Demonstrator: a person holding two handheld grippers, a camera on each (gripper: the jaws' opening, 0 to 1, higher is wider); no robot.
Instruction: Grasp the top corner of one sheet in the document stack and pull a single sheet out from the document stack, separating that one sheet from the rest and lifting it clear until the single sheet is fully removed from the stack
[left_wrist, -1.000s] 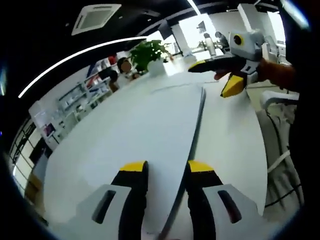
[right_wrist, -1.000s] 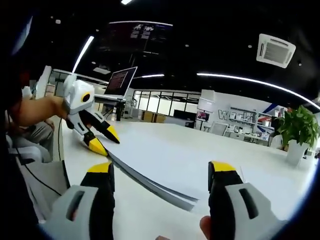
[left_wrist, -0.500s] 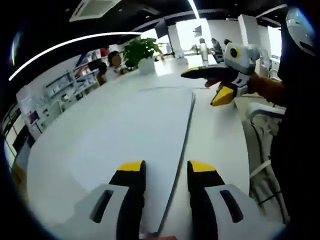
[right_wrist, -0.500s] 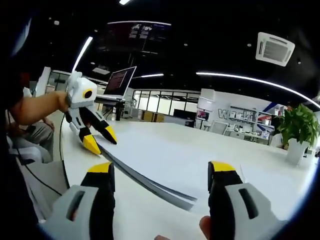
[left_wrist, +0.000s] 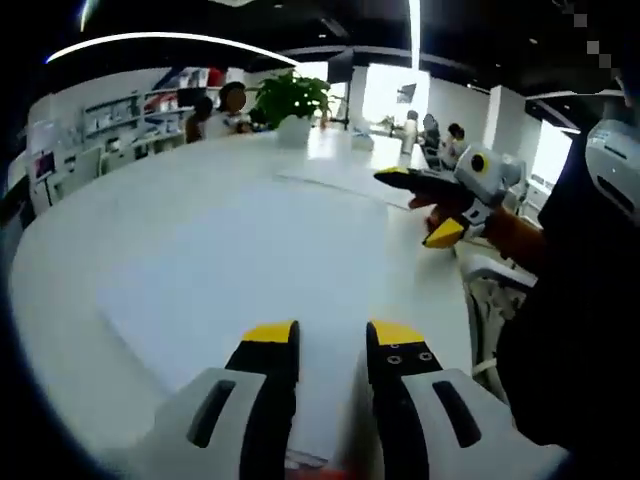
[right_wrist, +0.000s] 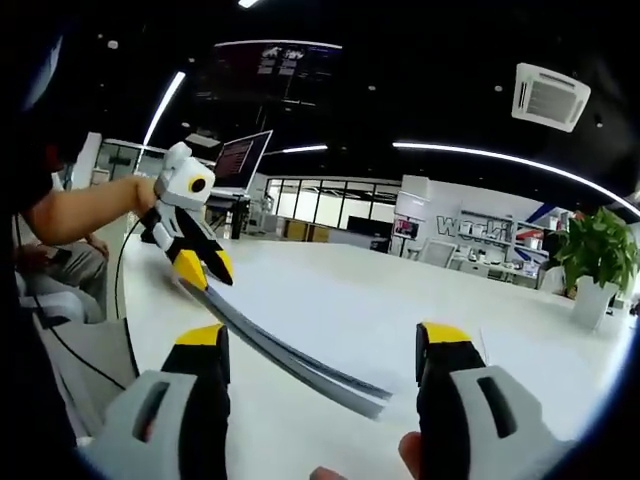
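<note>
In the right gripper view, the left gripper (right_wrist: 203, 270) reaches in from the left on a bare forearm, its yellow-tipped jaws drawn close together at the far end of the document stack (right_wrist: 300, 362), which lies on the white table (right_wrist: 330, 300) and sweeps down toward the near right, its layered edge fanning at the near corner; whether the jaws pinch any paper there cannot be told. Nearer the lens, the right gripper (right_wrist: 320, 350) stands with its jaws wide apart and holds nothing. The sheets look thin, light and floppy (a single one would likely sag, and cling to its neighbours), so the top corner, where the edges splay, seems the best place to take hold of only one. In the left gripper view, the stack's broad pale top (left_wrist: 230, 270) spreads ahead of the left jaws. Further right, a potted plant (right_wrist: 592, 262) stands well clear, so nothing blocks the lift.
</note>
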